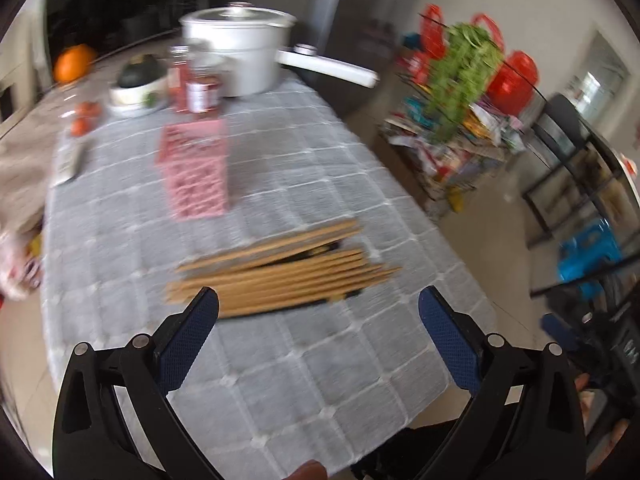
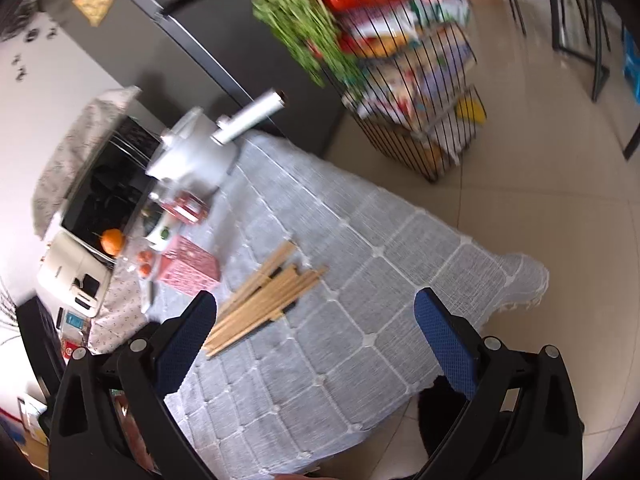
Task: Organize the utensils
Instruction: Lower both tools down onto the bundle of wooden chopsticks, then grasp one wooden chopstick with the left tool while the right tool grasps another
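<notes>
Both pairs of jaws stand wide apart and hold nothing: the left gripper hangs over the near part of the table, and the right gripper looks down on the same table from higher up and off to one side.

The chopsticks lie in a loose, roughly parallel heap on the grey checked tablecloth, just ahead of the left gripper's fingertips, with one or two dark sticks mixed among the wooden ones. Beyond the heap, a little apart from it, stands the pink slotted holder; its inside is blurred, so whether anything is already in it cannot be told.

This looks like the very start of the job, the approach before a first pick, since the whole heap seems untouched. The next move likely calls for bringing one gripper low over the sticks, closing across a few of them near the middle, and carrying them upright to the holder. Thin sticks lying flat may slip or fan out.

Farther back stand a white pot with its lid on and a long handle, a red-labelled jar and a bowl holding something dark. A wire rack crammed with packets stands on the floor beside the table.
</notes>
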`<state>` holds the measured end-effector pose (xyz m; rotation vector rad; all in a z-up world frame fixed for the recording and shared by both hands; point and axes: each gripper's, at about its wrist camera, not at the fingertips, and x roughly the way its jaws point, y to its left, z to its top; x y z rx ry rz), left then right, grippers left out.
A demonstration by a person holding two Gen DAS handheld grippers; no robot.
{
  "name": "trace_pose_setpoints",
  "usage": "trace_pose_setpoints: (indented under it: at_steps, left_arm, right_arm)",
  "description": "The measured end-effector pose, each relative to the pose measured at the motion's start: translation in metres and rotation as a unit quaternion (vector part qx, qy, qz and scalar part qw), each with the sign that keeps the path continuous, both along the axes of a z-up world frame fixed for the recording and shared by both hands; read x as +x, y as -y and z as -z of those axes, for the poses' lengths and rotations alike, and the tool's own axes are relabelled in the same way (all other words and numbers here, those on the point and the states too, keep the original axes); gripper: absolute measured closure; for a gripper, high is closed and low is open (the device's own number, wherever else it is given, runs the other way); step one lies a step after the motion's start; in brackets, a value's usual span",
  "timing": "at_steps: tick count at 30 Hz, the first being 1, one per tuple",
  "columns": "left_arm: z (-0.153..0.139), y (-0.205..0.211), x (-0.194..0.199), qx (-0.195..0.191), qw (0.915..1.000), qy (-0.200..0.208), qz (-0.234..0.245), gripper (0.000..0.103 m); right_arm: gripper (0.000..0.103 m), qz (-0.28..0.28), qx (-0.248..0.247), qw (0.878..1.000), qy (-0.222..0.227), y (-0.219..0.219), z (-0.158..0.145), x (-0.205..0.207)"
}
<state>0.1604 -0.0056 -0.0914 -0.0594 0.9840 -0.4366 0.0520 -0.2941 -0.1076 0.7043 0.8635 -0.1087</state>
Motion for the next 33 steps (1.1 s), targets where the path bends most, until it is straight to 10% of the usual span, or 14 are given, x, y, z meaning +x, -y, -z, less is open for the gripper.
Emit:
trace_pose_setpoints:
  at_steps: [8, 12, 25, 33]
  left_arm:
    - [0.055, 0.097, 0.105, 0.135, 0.9801, -0.082, 0.120, 0.007]
    - [0.085, 0.109, 0.142, 0.185, 0.9654, -0.118, 0.140, 0.041]
    - [0.112, 0.111, 0.168, 0.218, 0.9404, -0.162, 0.204, 0.079]
    - [0.114, 0.101, 0.165, 0.203, 0.9461, -0.132, 0.215, 0.086]
  right_arm:
    - [0.007, 0.001, 0.093, 0.992, -0.087, 0.022, 0.050, 0.035]
    - [0.007, -0.005, 0.102, 0.989, -0.110, 0.028, 0.062, 0.046]
    - [0.007, 0.001, 0.108, 0.982, -0.156, 0.026, 0.079, 0.056]
    - [0.007, 0.020, 0.107, 0.974, -0.199, 0.018, 0.093, 0.062]
